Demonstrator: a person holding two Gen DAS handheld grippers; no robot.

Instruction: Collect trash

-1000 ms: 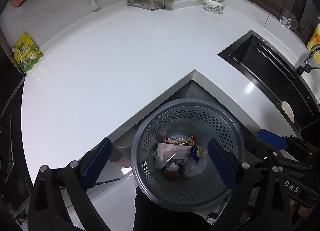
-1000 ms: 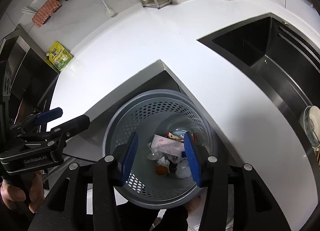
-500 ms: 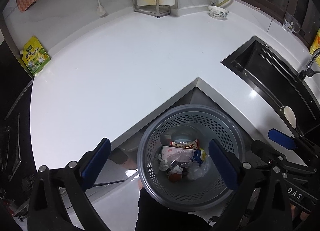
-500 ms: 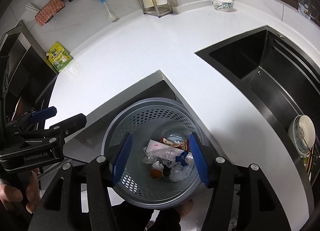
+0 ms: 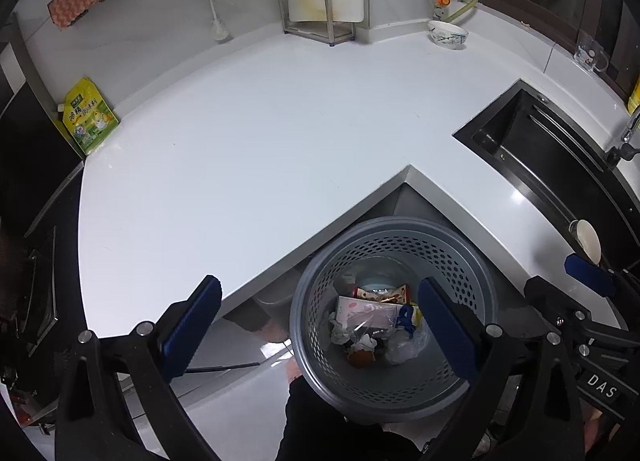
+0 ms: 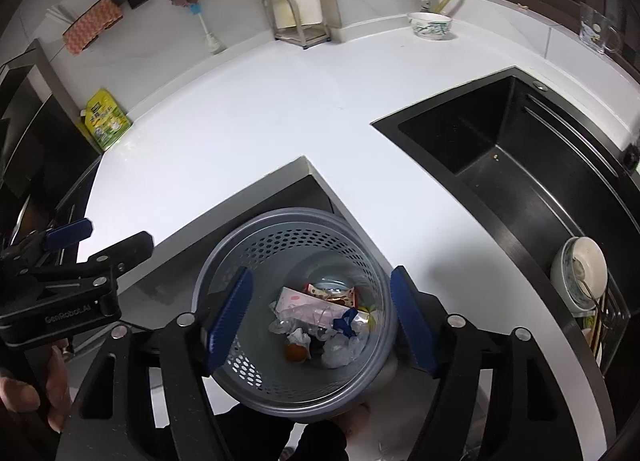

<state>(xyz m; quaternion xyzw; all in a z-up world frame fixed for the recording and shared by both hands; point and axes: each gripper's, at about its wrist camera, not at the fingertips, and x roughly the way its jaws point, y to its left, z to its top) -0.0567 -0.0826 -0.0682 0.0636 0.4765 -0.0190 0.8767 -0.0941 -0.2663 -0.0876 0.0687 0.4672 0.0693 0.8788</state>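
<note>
Change since a second ago: both grippers have drawn back and up from the basket; the right gripper's jaws, then narrow, now stand wide.

Left gripper [image 5: 320, 327]: blue-padded fingers [image 5: 192, 325] spread wide, empty, touching nothing; one pad hangs over the counter edge, the other over the basket's right wall.

Right gripper [image 6: 320, 319]: fingers [image 6: 229, 315] wide apart, empty, framing the basket from above without contact.

Waste basket [image 5: 476, 289]: grey, perforated, round, standing on the floor in the inner corner of the L-shaped white countertop [image 5: 240, 165].

Trash [image 6: 320, 315]: lies at the basket bottom. Pink-white packet, red-brown snack wrapper, crumpled white tissue, clear film, blue scrap, one orange-brown round item. Print on the wrappers too small to read.

Writing: "GenRobot.AI" on the left gripper body in the right wrist view; "DAS" on the right gripper body in the left wrist view. Green-yellow pouch [image 5: 90, 117] at the counter's far left carries characters I cannot make out.

Also present: black sink [image 6: 508, 165] holding a white bowl [image 6: 580, 273], partly cut off by the rim.
</note>
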